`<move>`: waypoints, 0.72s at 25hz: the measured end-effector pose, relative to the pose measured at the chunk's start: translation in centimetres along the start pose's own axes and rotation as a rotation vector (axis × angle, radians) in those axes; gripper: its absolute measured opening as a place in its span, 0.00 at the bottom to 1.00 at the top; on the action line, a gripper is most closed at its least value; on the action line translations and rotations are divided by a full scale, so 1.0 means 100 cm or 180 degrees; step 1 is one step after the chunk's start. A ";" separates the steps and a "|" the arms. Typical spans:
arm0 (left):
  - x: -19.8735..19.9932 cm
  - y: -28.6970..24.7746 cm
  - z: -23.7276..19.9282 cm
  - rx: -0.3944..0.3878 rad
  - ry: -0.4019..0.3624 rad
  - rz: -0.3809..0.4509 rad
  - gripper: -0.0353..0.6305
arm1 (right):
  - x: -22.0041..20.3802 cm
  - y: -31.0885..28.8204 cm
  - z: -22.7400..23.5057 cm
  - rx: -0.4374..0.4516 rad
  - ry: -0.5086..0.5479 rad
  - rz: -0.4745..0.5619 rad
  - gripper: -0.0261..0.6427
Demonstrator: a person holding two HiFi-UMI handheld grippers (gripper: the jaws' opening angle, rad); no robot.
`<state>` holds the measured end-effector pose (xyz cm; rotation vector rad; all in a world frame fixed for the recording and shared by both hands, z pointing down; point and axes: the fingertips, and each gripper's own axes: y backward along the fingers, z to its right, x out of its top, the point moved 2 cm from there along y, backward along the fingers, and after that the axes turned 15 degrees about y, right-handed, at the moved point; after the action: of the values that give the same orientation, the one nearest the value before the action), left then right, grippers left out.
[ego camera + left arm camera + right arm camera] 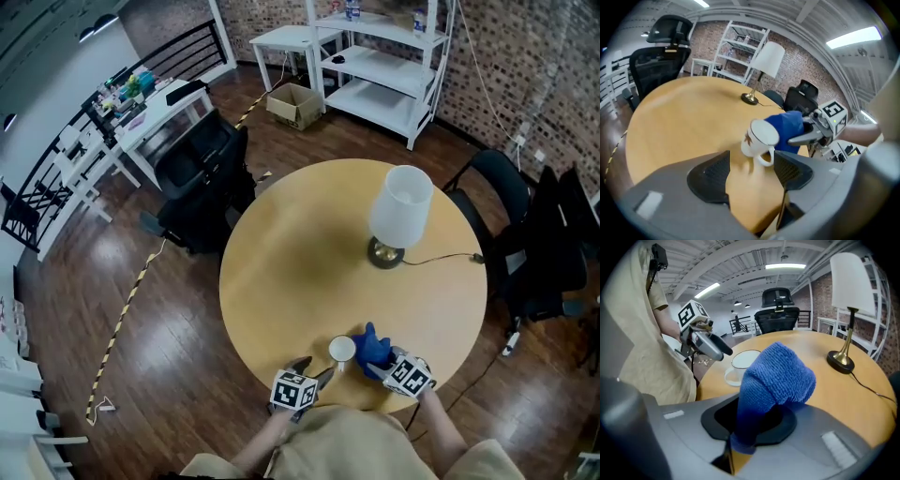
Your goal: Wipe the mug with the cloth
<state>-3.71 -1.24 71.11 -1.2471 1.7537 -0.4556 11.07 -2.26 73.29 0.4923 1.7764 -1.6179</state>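
A white mug (342, 349) stands near the front edge of the round wooden table (300, 253). In the left gripper view the mug (759, 138) sits just ahead of my left gripper (752, 161), its handle towards the jaws, which stand wide apart and do not press on it. My right gripper (754, 420) is shut on a blue cloth (776, 376) that bulges out in front of it. In the head view the cloth (373, 347) lies right beside the mug, on its right. My left gripper (317, 375) sits at the mug's near left.
A table lamp (398, 211) with a white shade and brass foot stands at the table's right, its cable (441, 258) running off the edge. A black office chair (202, 178) is behind the table at left, another (525, 234) at right. White shelving (384, 66) stands far back.
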 end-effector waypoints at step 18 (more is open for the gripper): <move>-0.018 -0.055 0.038 0.0114 -0.0374 -0.0022 0.15 | 0.015 -0.032 0.002 0.0195 0.0496 -0.0123 0.15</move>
<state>2.61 -1.22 73.92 -1.2304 1.6362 -0.4077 7.87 -3.22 74.57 0.6313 1.8640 -1.7049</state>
